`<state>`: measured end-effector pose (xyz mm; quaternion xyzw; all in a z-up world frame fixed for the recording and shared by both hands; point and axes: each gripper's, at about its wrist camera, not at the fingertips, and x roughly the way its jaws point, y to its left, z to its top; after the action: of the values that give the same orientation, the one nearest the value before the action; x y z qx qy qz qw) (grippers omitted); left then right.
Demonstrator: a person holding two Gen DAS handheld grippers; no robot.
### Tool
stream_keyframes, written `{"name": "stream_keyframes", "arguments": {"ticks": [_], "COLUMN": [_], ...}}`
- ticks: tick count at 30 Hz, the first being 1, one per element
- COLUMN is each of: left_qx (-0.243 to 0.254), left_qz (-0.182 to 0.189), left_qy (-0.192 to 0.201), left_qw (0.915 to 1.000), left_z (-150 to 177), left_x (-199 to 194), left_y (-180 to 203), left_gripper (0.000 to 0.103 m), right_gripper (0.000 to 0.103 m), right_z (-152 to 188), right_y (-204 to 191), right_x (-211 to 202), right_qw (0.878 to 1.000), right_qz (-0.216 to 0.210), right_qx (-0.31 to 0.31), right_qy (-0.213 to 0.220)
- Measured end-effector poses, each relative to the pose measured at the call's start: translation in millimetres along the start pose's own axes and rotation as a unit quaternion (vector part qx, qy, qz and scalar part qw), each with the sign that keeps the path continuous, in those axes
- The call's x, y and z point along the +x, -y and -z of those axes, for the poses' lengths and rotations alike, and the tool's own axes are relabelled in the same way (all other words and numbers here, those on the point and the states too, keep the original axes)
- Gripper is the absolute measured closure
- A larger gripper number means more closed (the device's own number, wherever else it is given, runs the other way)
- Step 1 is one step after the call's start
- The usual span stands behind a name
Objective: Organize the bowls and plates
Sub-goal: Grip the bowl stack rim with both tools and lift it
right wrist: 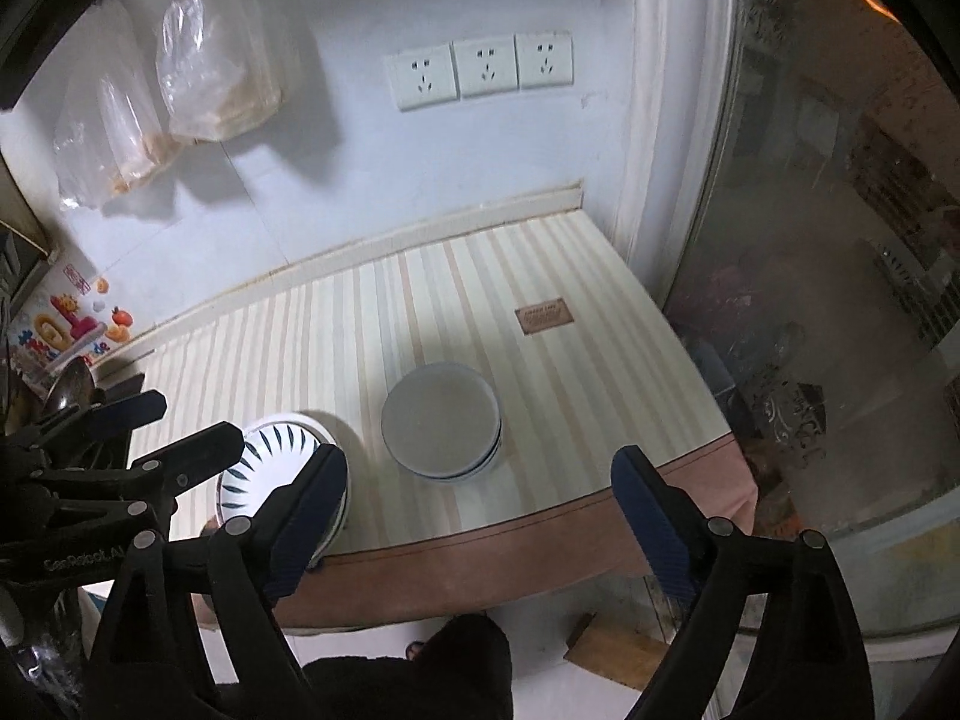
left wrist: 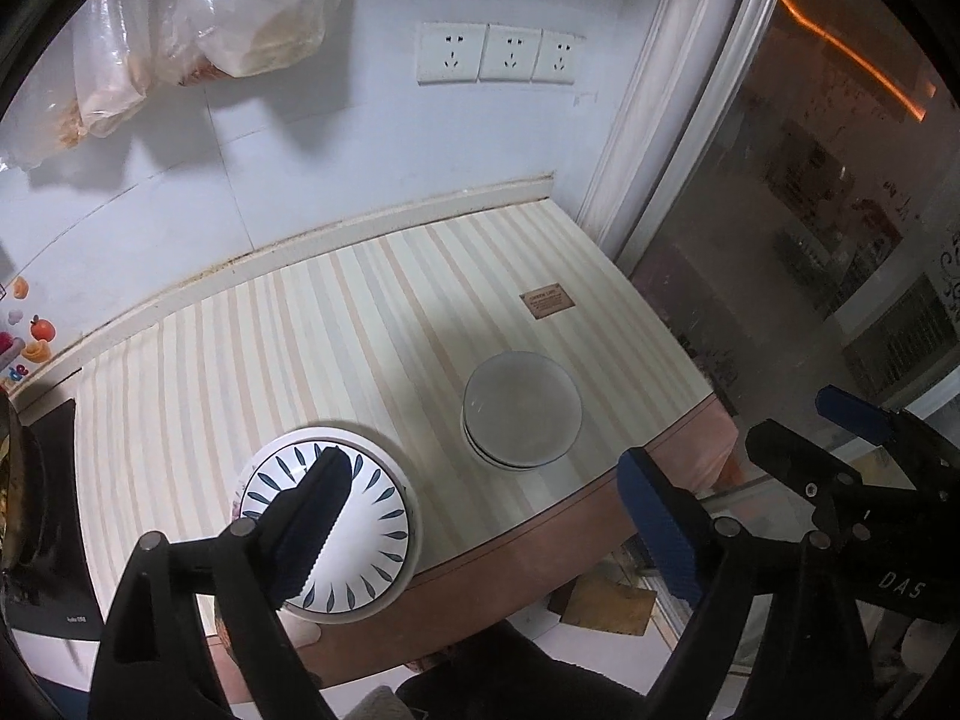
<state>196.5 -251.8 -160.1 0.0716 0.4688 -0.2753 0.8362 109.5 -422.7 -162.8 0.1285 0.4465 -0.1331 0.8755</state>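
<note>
A stack of bowls with blue leaf marks (left wrist: 360, 516) sits near the front left edge of the striped table (left wrist: 300, 330); it also shows in the right wrist view (right wrist: 270, 462). A short stack of plain grey-white plates (left wrist: 521, 408) stands to its right, also in the right wrist view (right wrist: 441, 420). My left gripper (left wrist: 486, 516) is open and empty, held above the table's front edge, its left finger over the leaf bowls. My right gripper (right wrist: 480, 510) is open and empty above the front edge, below the plates. The right gripper also shows at the right of the left wrist view (left wrist: 840, 420).
A brown label (left wrist: 546, 302) lies on the table behind the plates. Plastic bags (left wrist: 180, 30) hang on the back wall beside three sockets (left wrist: 498, 54). A glass door (left wrist: 810, 210) borders the table's right side. Dark utensils (right wrist: 66, 390) stand at the left.
</note>
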Motion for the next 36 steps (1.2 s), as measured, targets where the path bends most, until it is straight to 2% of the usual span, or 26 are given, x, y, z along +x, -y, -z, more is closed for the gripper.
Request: {"name": "stream_keyframes", "arguments": {"ticks": [6, 10, 15, 19, 23, 24, 26, 30, 36], "left_qx": [-0.003, -0.007, -0.033, -0.041, -0.052, -0.054, -0.055, -0.062, -0.069], "left_qz": [0.007, 0.014, 0.036, 0.03, 0.041, 0.041, 0.053, 0.069, 0.094], "left_qy": [0.005, -0.008, -0.048, -0.09, -0.154, -0.167, -0.19, -0.23, -0.275], "left_qw": [1.0, 0.9998, 0.9976, 0.9946, 0.9858, 0.9837, 0.9787, 0.9687, 0.9543], "left_z": [-6, -14, -28, -38, -42, -42, -41, -36, -25], "left_x": [-1, 19, 69, 123, 188, 200, 227, 266, 308], "left_y": [-2, -6, -21, -30, -39, -40, -41, -41, -41], "left_gripper": [0.012, 0.012, 0.012, 0.012, 0.014, 0.02, 0.022, 0.023, 0.025], "right_gripper": [0.01, 0.009, 0.009, 0.009, 0.009, 0.009, 0.009, 0.009, 0.011], "right_z": [-2, -5, -8, -6, 2, 5, 11, 23, 29], "right_y": [1, 5, 21, 38, 54, 57, 63, 69, 68], "right_x": [-6, 6, 57, 114, 177, 193, 223, 272, 319], "right_qw": [1.0, 1.0, 0.997, 0.989, 0.978, 0.974, 0.967, 0.956, 0.945], "right_qz": [-0.002, -0.011, -0.055, -0.097, -0.121, -0.134, -0.14, -0.156, -0.175], "right_qx": [0.006, 0.015, 0.047, 0.082, 0.116, 0.125, 0.14, 0.158, 0.167], "right_qy": [0.01, 0.002, -0.036, -0.076, -0.121, -0.136, -0.158, -0.194, -0.22]}}
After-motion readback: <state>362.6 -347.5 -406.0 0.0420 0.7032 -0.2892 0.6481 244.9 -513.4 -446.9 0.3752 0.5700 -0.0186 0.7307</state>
